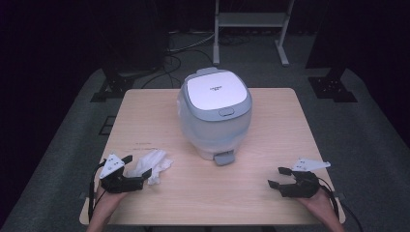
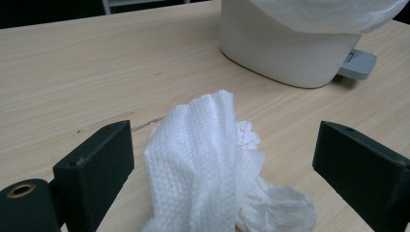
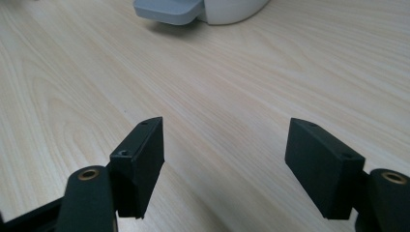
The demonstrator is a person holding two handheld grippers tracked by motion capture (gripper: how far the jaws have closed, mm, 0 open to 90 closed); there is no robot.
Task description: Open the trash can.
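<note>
Jaws of the left gripper stand spread wide, one on each side of a crumpled white paper towel that lies on the wooden table; the pads do not press on it, and a clear gap shows on the far side of the wad. In the high view the left gripper sits low over the near left part of the table with the paper towel between and just ahead of its tips. Ahead of it and off to one side stands a white and grey pedal bin with its lid shut, a plastic liner showing under the rim and its grey foot pedal pointing toward the person. The right gripper is also spread, with nothing between its jaws but bare wood; in the high view it rests well apart from the towel, with the pedal ahead of it. The step in hand looks like picking up the towel, probably for the bin. To do it well, the left gripper should be centred so both pads meet the thick ridge of the wad, kept low so the loose lower folds are caught too, then closed firmly before lifting, since soft paper can slip from a shallow pinch.
</note>
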